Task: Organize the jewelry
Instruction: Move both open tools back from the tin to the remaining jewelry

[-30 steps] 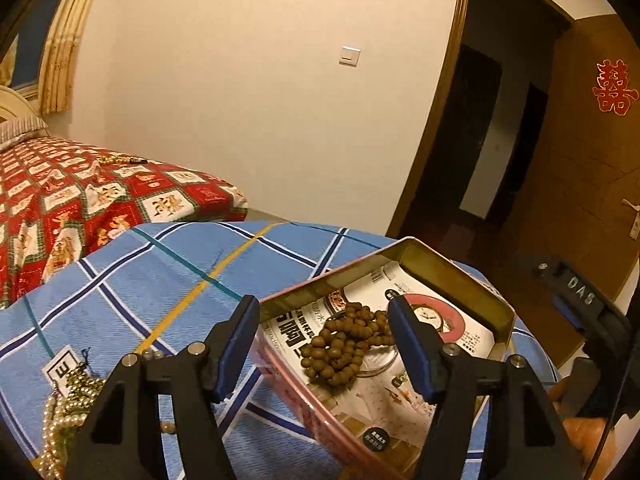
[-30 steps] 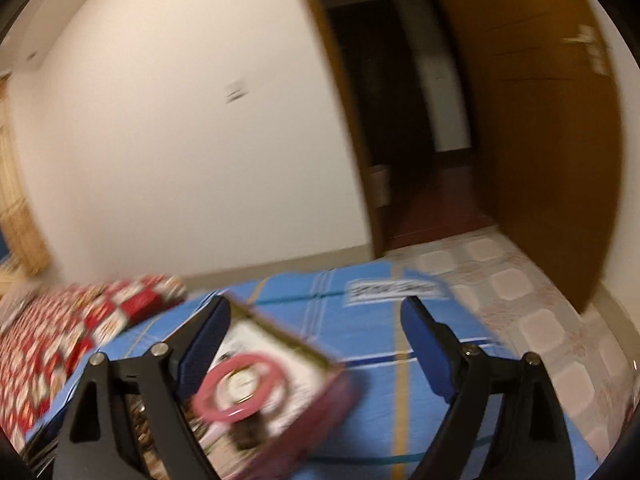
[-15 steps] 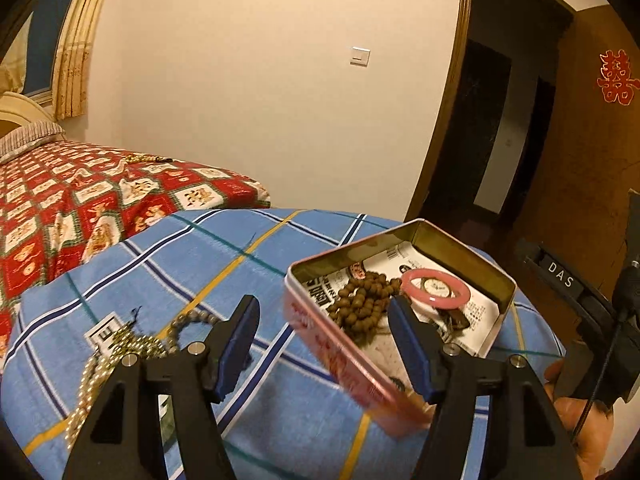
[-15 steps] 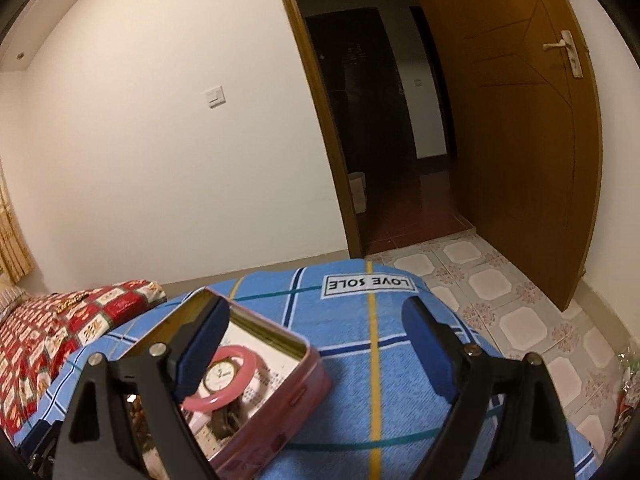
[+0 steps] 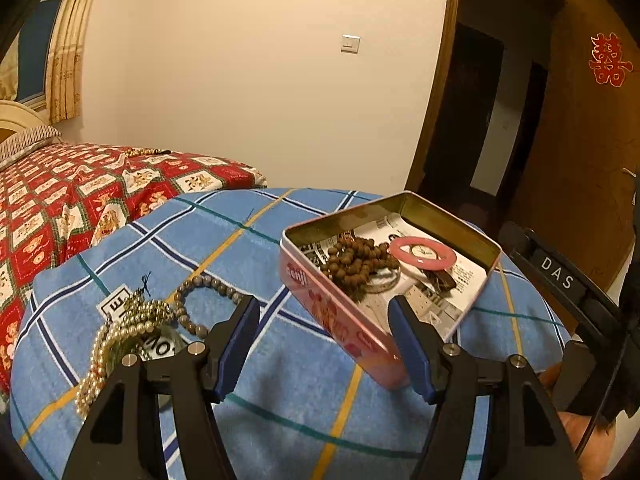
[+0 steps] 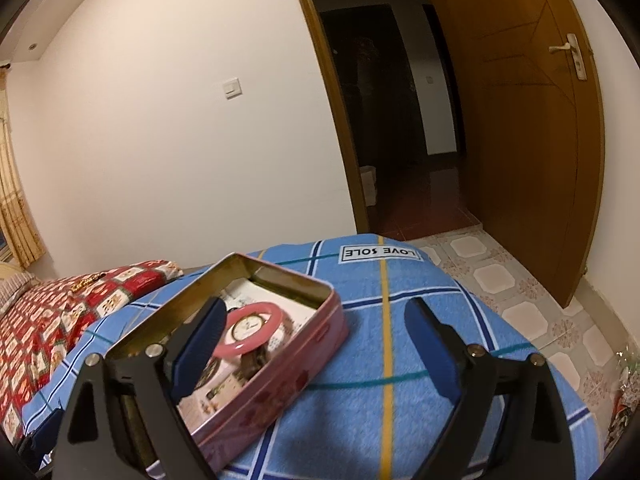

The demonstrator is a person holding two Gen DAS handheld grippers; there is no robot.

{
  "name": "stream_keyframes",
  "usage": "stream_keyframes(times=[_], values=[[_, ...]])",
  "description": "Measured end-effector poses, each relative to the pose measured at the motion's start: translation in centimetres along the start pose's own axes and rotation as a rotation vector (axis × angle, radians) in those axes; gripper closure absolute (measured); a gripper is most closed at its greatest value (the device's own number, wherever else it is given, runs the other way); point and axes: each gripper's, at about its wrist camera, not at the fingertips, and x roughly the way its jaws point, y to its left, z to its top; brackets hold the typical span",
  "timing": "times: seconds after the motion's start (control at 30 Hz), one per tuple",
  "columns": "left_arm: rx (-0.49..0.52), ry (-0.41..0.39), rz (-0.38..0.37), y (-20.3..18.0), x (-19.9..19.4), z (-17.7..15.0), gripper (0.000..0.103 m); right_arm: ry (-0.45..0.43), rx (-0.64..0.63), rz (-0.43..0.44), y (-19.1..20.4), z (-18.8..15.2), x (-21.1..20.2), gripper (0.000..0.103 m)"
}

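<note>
Two pieces of jewelry are left outside the open pink rectangular metal tin (image 5: 352, 308): a tangled strand of pale pearl beads (image 5: 120, 336) and a loop of grey-brown round beads (image 5: 200, 300), both lying on the blue plaid cloth (image 5: 280, 400) that covers the surface beside the red patterned bed (image 5: 60, 200). Inside the tin sit a heap of brown wooden beads (image 5: 356, 260) and a pink round-rimmed wristwatch (image 5: 422, 253).

The left tool (image 5: 324, 334) hangs above the cloth with its blue-padded jaws spread wide and nothing between them. From it the loose beads lie at about ten o'clock, near its left finger, the pearl strand partly hidden behind that finger's black frame. The tin sits at about one o'clock, its long axis running from lower right up toward the upper left of the left wrist view.

The right tool (image 6: 316, 338) is likewise spread and empty, with the tin at its eleven o'clock; in its view the loose beads do not show at all. So the left tool looks clearly nearer, and I would judge the next pick turns on swinging it leftward and down.
</note>
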Motion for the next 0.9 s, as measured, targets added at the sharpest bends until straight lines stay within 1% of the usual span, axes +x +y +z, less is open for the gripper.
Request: stream_keyframes(times=[0.3,0.5,0.6,0.7,0.8,0.9], values=[[-0.012,0.044,0.009,1.3,-1.7,-1.2,0.036,0.009,-0.033,0.028,1.1,-1.0,-1.3,0.009],[-0.052,0.071,0.024,3.8,-3.0,-1.5,0.036,0.002,-0.071,0.041,2.2,-1.5,-2.1,0.009],[-0.104,0.081,0.01,5.8,-3.8,-1.5,0.036,0.01,-0.084,0.063,2.8,-1.9,-2.5,0.009],[-0.1,0.089,0.089,7.7,-4.5,-1.6,0.036,0.011,-0.109,0.088,3.7,-2.2,-3.0,0.009],[-0.116,0.104,0.12,10.0,-5.2,-1.8,0.036,0.019,-0.146,0.12,4.9,-2.7,-3.3,0.009],[-0.129,0.117,0.177,12.2,-5.5,-2.0,0.036,0.031,-0.168,0.154,5.9,-3.2,-3.6,0.009]])
